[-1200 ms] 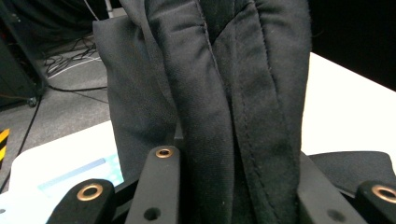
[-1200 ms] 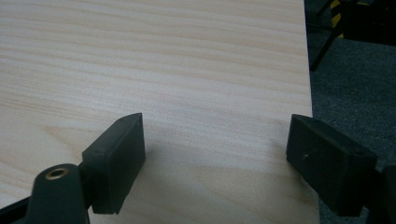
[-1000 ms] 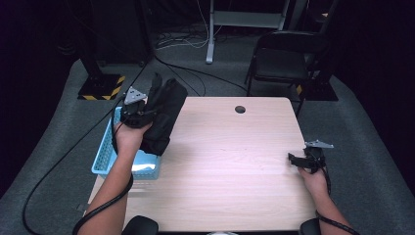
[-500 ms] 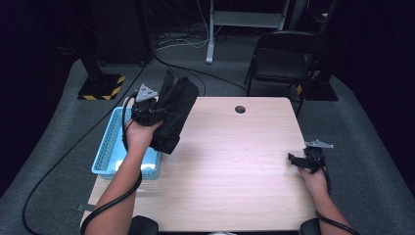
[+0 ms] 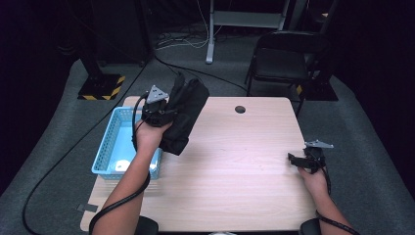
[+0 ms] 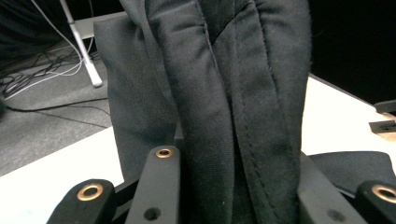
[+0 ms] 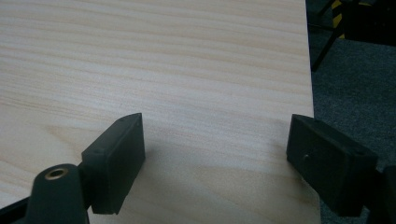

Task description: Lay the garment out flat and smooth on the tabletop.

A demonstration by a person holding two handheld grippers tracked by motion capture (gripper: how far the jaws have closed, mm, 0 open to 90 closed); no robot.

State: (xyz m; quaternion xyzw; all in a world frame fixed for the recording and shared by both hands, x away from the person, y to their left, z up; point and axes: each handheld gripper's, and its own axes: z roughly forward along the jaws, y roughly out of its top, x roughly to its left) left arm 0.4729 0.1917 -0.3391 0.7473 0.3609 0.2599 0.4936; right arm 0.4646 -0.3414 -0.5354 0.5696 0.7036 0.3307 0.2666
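Observation:
A bundle of black fabric point(image 5: 186, 112), folded and stitched, hangs above the table's left edge with my left gripper point(image 5: 161, 115) shut on it. In the left gripper view the thick cloth folds point(image 6: 233, 93) fill the gap between the two black jaws of the left gripper point(image 6: 238, 186) and rise out of the top of the picture. My right gripper point(image 5: 297, 160) rests low over the table's right edge, held in a hand. Its jaws stand wide apart in the right gripper view, and between them the right gripper point(image 7: 219, 163) has only bare wood.
A light blue plastic basket point(image 5: 103, 147) sits at the table's left edge, with something pale point(image 5: 122, 164) in its bottom. The wooden tabletop point(image 5: 235, 161) has a round cable hole point(image 5: 240, 109) near its far edge. A black chair point(image 5: 286, 58) stands behind the table.
My left hand has carried the black fabric to the right and a little farther away, from over the basket toward the tabletop. The right gripper has stayed where it was.

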